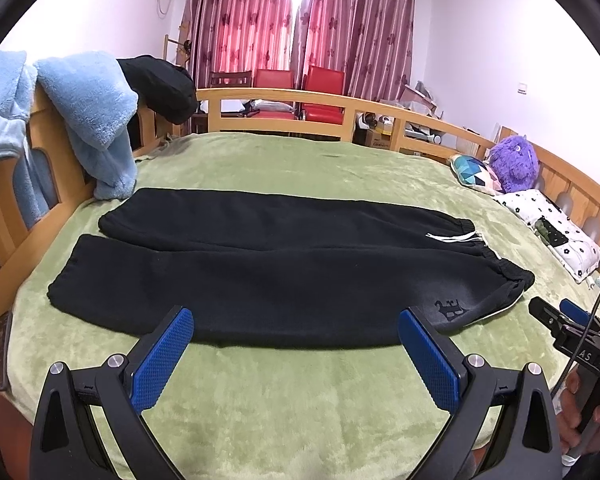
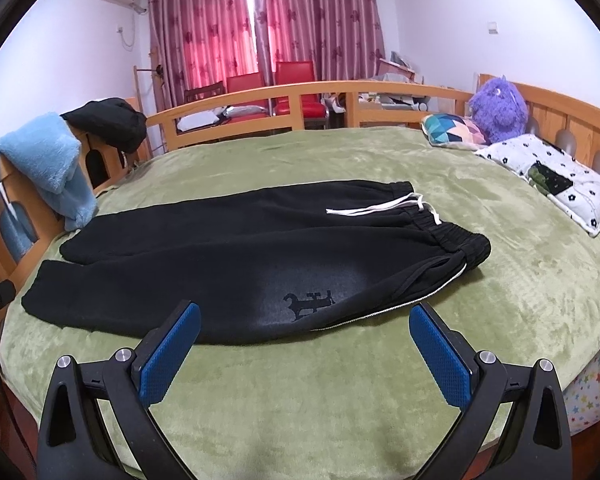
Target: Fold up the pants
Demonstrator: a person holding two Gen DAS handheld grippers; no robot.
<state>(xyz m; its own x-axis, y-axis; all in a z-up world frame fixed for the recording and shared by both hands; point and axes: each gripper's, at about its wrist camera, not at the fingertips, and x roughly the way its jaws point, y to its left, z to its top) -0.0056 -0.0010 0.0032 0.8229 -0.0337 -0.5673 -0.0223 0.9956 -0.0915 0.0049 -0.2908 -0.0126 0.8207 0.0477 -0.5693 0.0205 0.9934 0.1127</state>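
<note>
Both grippers, left gripper [image 1: 296, 334] and right gripper [image 2: 305, 330], hovered wide-jawed, empty; pinch the pants [image 1: 284, 276] near edge, then fold leg over leg.

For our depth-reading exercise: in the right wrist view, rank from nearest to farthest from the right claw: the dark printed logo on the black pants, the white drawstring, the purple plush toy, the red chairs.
1. Dark printed logo, just ahead of the right claw.
2. White drawstring, at the waistband, right of centre.
3. Purple plush toy, at the headboard, far right.
4. Red chairs, beyond the bed rail.
</note>
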